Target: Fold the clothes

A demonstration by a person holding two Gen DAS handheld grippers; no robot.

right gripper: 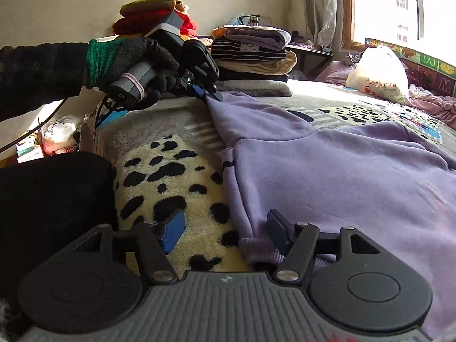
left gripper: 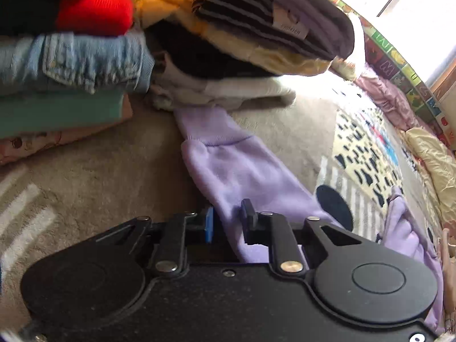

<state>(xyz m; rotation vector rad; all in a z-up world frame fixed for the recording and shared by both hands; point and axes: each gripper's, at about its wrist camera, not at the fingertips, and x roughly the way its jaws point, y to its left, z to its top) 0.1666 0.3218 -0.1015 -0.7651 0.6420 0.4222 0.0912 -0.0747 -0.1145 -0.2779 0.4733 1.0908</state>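
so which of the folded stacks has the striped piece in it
The stack nearest the window, just behind the lilac sweatshirt: a black-and-white striped garment lies under its grey top piece. The red and mustard pile has no stripes.

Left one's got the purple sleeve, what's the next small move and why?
Probably close the right hand-held gripper on the ribbed hem of the lilac sweatshirt: its jaws stand open around it, while the left hand-held gripper already pinches the sleeve.

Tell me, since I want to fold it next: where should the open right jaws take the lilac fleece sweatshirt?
Grip the ribbed hem corner of the lilac fleece sweatshirt, coming from the near edge; it lies flat on the spotted blanket, between the right gripper's open jaws.
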